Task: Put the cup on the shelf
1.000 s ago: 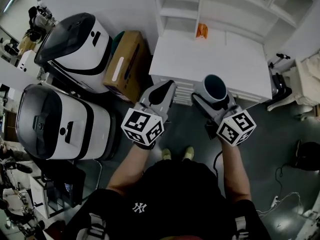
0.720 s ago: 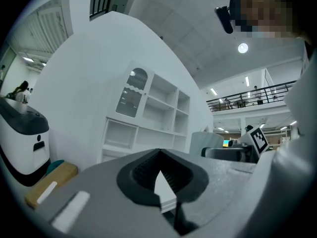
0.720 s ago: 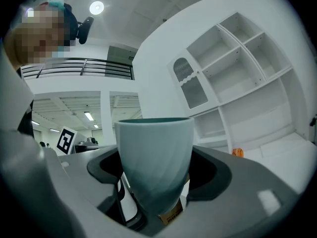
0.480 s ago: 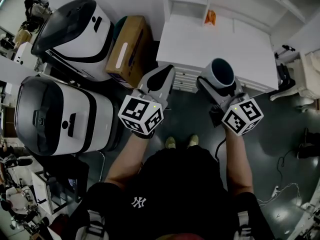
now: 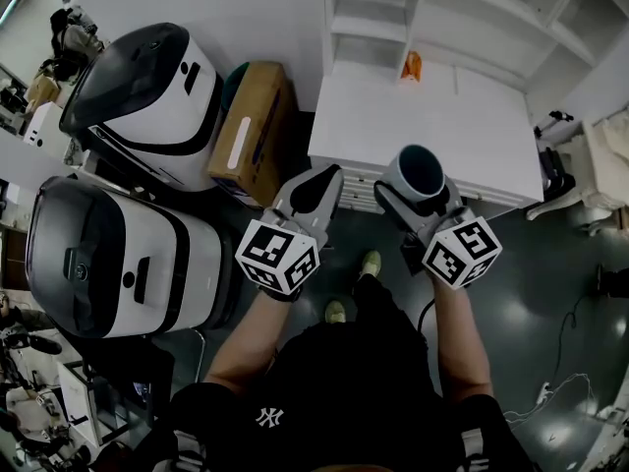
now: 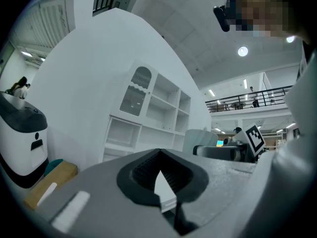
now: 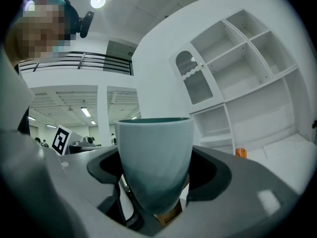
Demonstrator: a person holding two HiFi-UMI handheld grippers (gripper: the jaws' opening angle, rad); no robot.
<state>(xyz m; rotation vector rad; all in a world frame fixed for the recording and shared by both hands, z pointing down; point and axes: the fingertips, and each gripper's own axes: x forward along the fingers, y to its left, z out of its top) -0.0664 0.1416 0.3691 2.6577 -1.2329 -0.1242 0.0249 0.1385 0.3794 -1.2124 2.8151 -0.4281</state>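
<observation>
Feet have gone from side by side to staggered since half a second ago, so the person is stepping toward the shelf (image 5: pixel 391 29). The right gripper (image 5: pixel 417 187) is clamped on the cup (image 7: pixel 156 155), jaws squeezing its lower body, mouth up and level. From the head view, the cup hangs near the front edge of the white counter (image 5: pixel 462 131), still well short of the shelf openings. The left gripper (image 5: pixel 313 191) rides alongside, jaws together on nothing.

What this carry likely needs is a steady, level wrist. The cup should be lifted clear of the counter edge and carried straight in, steering past the small orange thing (image 5: pixel 412 64) at the back. Its base wants to sit flat on a shelf board before the jaws let go.
</observation>
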